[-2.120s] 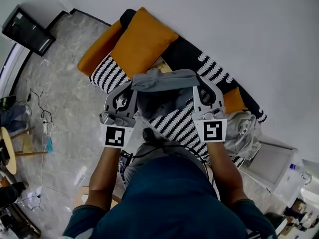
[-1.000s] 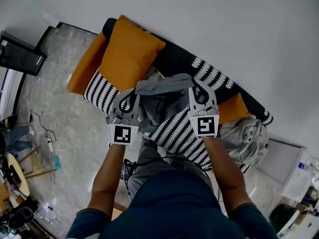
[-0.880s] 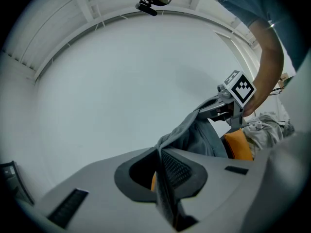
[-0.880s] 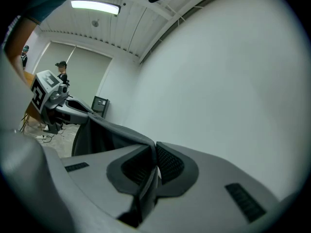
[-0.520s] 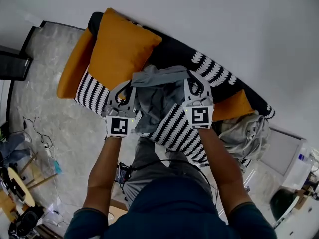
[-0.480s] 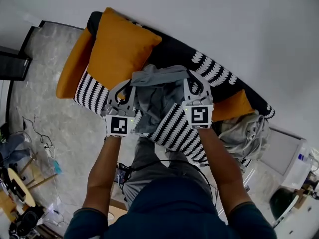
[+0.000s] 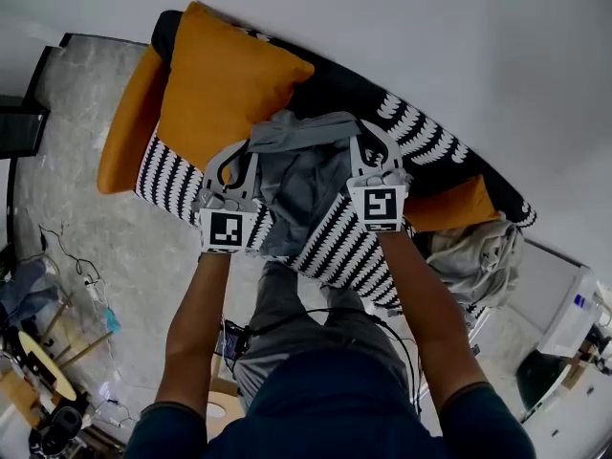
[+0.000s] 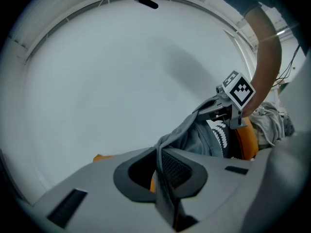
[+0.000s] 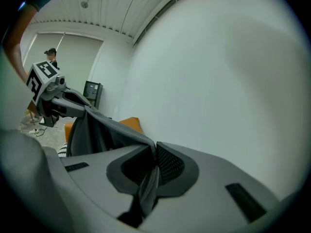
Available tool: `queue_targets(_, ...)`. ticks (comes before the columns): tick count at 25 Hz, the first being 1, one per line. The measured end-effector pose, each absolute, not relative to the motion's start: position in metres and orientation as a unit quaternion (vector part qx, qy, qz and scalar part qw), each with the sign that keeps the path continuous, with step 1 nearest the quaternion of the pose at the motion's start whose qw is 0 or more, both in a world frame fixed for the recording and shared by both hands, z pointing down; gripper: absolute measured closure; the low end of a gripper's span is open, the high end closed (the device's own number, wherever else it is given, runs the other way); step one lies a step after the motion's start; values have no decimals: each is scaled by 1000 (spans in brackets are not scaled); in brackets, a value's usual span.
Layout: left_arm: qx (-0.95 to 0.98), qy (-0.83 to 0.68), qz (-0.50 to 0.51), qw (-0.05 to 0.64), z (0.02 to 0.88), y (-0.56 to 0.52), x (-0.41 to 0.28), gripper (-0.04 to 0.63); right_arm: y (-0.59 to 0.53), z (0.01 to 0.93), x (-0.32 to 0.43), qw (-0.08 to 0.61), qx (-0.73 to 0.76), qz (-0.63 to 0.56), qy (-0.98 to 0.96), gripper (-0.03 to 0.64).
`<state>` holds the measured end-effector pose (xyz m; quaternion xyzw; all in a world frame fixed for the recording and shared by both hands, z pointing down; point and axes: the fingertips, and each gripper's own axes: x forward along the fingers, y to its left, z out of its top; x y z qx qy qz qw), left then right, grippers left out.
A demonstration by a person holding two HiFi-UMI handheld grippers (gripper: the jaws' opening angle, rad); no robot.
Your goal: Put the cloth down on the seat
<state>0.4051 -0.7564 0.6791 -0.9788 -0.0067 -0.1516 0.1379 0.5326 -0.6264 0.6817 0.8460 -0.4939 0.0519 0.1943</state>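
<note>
A grey cloth hangs stretched between my two grippers above the black-and-white striped sofa seat. Its lower part droops onto the seat in the head view. My left gripper is shut on the cloth's left top corner, and the fabric runs out from between the pads of the left gripper. My right gripper is shut on the right top corner. In the right gripper view the cloth leaves the pinch of the right gripper and stretches to the other gripper.
A large orange cushion leans on the sofa's left end and a smaller one lies at the right. A pile of pale clothes sits on the sofa's right end. A white wall stands behind, with cables on the floor at the left.
Both grippers have sunk towards the sofa with the cloth still stretched between them. The cloth's hanging part now lies lower over the striped seat.
</note>
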Motion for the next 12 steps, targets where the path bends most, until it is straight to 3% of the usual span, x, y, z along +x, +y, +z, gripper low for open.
queue_targets(12,-978,-11,-167,126,731,-789,438,566,-656,749,562,204,835,97,-502,584)
